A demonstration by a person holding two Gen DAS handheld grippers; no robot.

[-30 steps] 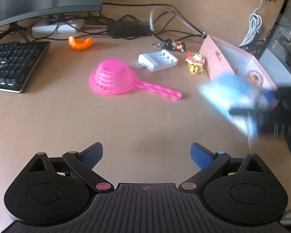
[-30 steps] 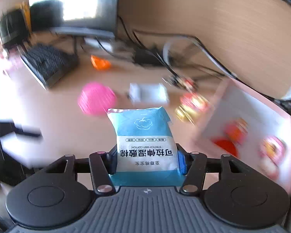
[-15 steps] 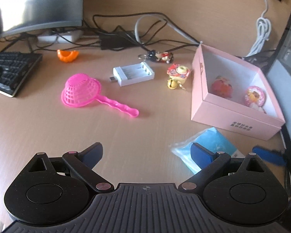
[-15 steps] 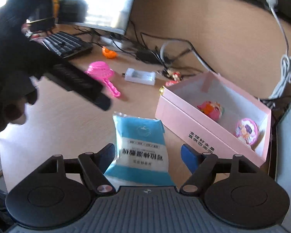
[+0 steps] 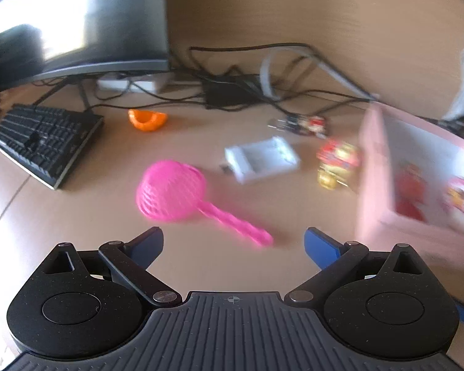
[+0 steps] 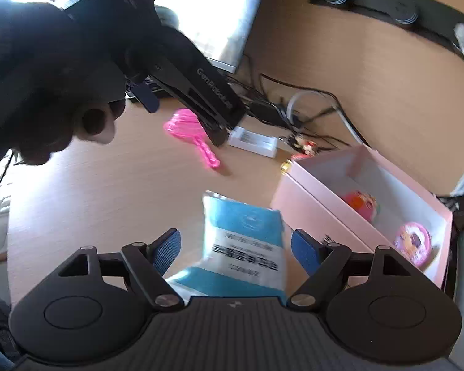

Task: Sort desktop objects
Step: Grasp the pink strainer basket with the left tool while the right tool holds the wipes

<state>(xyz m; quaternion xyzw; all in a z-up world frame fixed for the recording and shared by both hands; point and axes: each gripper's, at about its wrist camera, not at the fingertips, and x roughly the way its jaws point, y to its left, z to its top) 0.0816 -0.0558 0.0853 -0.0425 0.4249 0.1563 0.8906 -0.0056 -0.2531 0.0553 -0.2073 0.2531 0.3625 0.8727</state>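
Left gripper (image 5: 233,241) spread, empty: centre over pink strainer (image 5: 173,193) handle. Right gripper (image 6: 235,245) released beside wipes pack (image 6: 246,247).

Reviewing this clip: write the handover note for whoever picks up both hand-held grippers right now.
Left hand-held gripper: open, empty, above the desk facing the pink strainer.
Right hand-held gripper: open, blue wipes packet lies between the fingers, ungripped, on the desk beside the pink box.
Done: two toys sit inside the box.
Left: packet, strainer, white battery case, red-gold charm, keychain and orange piece are all outside the box.
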